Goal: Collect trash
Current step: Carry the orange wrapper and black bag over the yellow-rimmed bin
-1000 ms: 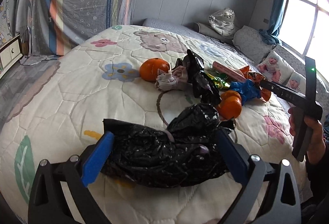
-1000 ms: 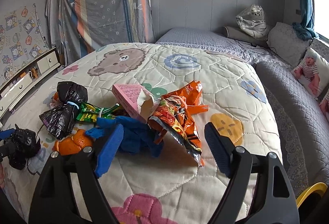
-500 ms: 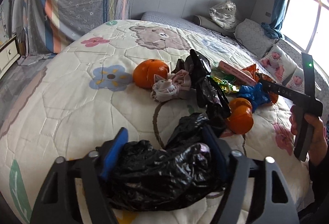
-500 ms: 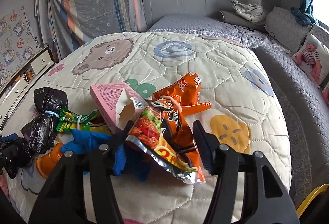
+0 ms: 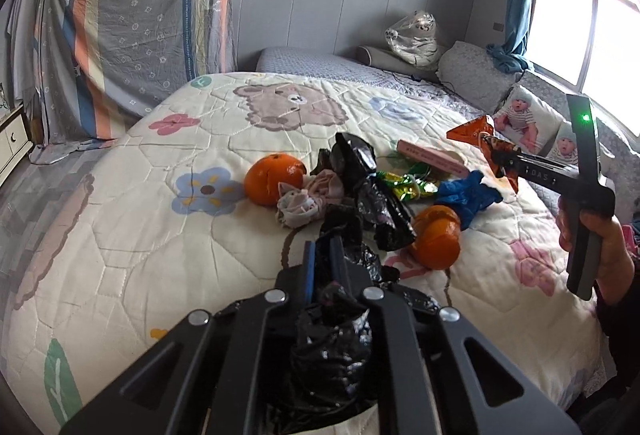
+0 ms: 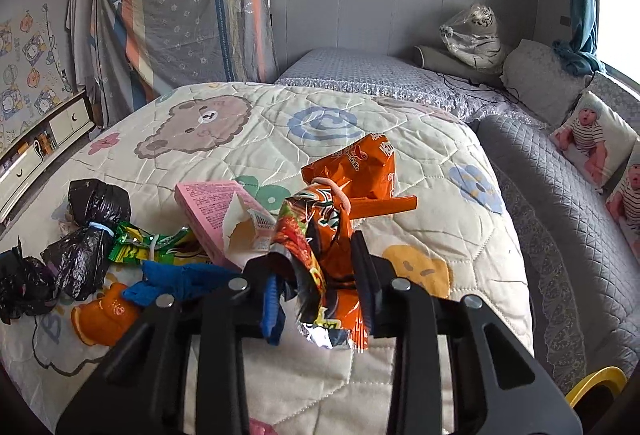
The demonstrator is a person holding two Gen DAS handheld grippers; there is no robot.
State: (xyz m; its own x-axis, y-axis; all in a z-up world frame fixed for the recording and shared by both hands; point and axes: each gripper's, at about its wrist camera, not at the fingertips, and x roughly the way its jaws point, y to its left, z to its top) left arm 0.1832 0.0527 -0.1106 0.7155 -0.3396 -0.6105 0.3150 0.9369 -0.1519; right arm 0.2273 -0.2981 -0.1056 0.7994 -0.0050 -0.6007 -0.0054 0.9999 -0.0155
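Observation:
My left gripper (image 5: pixel 322 255) is shut on a crumpled black plastic bag (image 5: pixel 340 347) and holds it above the quilt. My right gripper (image 6: pixel 316 271) is shut on an orange snack packet (image 6: pixel 340 211), lifted off the bed; the packet also shows in the left wrist view (image 5: pixel 486 139). Loose trash lies on the quilt: a pink box (image 6: pixel 212 211), a green wrapper (image 6: pixel 148 245), a blue glove (image 6: pixel 176 281), a tied black bag (image 6: pixel 90 231), a crumpled tissue (image 5: pixel 306 201), orange peel (image 5: pixel 436 241) and an orange (image 5: pixel 274 177).
The bed quilt (image 5: pixel 140 235) carries the trash pile at its middle. Grey cushions and baby-print pillows (image 6: pixel 592 135) line the right side. A yellow rim (image 6: pixel 596 383) shows at the lower right. A cabinet (image 6: pixel 40 139) stands at the left.
Both grippers closed: the left on the black bag, the right on the orange packet. Both then rose from the quilt with their loads.

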